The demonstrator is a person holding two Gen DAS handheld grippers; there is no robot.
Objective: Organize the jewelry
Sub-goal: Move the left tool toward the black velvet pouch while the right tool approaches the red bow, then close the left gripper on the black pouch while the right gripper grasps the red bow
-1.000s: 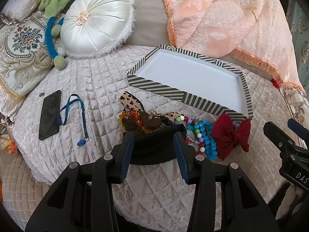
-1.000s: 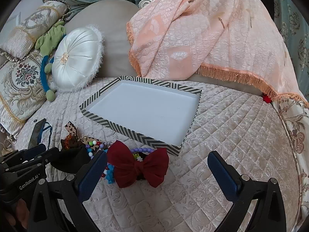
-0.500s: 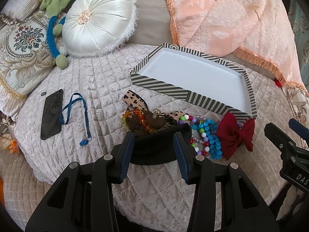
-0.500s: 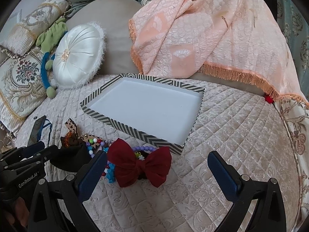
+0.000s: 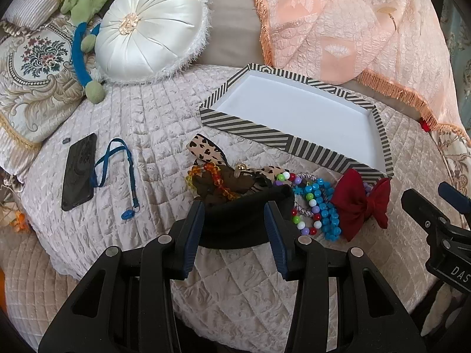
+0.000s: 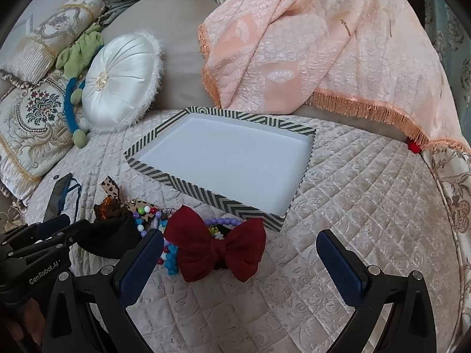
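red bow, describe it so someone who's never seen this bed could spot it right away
Find the striped tray on the quilted bed. The red bow lies against its near wall, at the right end of the jewelry pile. It is the only plain dark-red fabric piece; its neighbours are beads.

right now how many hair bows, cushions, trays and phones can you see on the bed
hair bows: 2, red bow, leopard-print bow
cushions: 3, white round cushion, floral cushion, striped bolster
trays: 1, striped tray
phones: 1, black phone
total: 7
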